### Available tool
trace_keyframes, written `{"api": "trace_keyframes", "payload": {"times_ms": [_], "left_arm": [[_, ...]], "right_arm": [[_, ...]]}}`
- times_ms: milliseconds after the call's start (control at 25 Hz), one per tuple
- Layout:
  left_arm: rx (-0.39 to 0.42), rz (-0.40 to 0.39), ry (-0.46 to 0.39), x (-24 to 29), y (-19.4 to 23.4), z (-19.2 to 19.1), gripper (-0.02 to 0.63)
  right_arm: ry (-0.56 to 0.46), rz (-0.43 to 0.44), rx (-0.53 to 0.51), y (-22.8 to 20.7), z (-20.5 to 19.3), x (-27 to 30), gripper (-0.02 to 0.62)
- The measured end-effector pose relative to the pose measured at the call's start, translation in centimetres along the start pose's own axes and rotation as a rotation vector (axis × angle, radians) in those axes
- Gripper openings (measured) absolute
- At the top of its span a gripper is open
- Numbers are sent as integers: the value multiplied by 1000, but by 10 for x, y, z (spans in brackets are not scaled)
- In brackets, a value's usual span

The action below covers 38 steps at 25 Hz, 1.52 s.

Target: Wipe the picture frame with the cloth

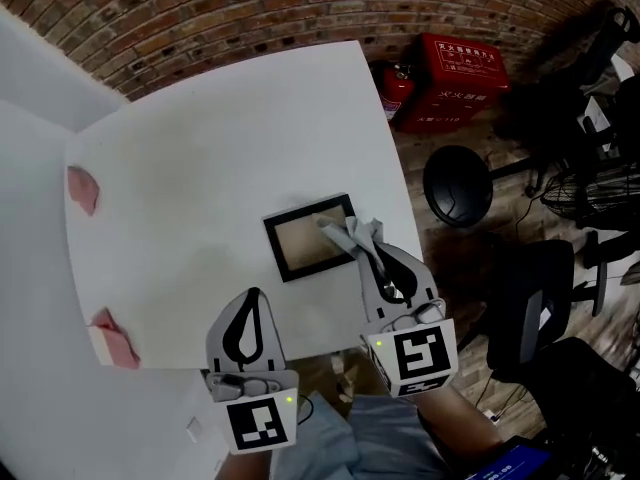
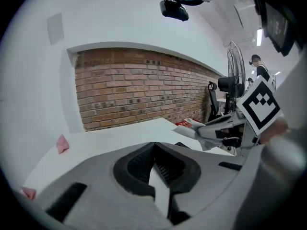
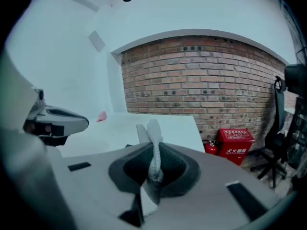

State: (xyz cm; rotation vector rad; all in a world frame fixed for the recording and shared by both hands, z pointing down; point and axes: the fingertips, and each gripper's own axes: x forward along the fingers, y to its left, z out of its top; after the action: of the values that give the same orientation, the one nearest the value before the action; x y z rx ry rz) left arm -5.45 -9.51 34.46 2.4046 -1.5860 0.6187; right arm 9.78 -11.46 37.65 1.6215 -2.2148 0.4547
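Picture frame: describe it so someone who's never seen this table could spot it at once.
On the white table, look near the right front edge. The picture frame lies flat there, the grey cloth in the right gripper over its right end. It is the only black-rimmed rectangle; the two pink items sit far left.

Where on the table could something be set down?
Bare table: the wide middle between the two pink pieces at the left edge and the picture frame, plus the far part. Crowded: near right corner, frame, cloth, right gripper.
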Motion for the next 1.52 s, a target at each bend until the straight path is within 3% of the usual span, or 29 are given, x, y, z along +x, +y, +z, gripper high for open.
{"api": "trace_keyframes", "payload": {"times_ms": [240,520,840,1520], "left_arm": [[-19,82,3,-15,41,-1,9],[-53,115,60,-12,75,-24,9],[-72,79,108,7,87,-49,9],[-75,14,127,22,86,-64,9]], "right_arm": [[-11,96,-14,48,27,28,31],[46,157,-13,85,9,63,31],[148,144,-9,97,-28,85,32],[191,71,-74,88,-46,90,31]]}}
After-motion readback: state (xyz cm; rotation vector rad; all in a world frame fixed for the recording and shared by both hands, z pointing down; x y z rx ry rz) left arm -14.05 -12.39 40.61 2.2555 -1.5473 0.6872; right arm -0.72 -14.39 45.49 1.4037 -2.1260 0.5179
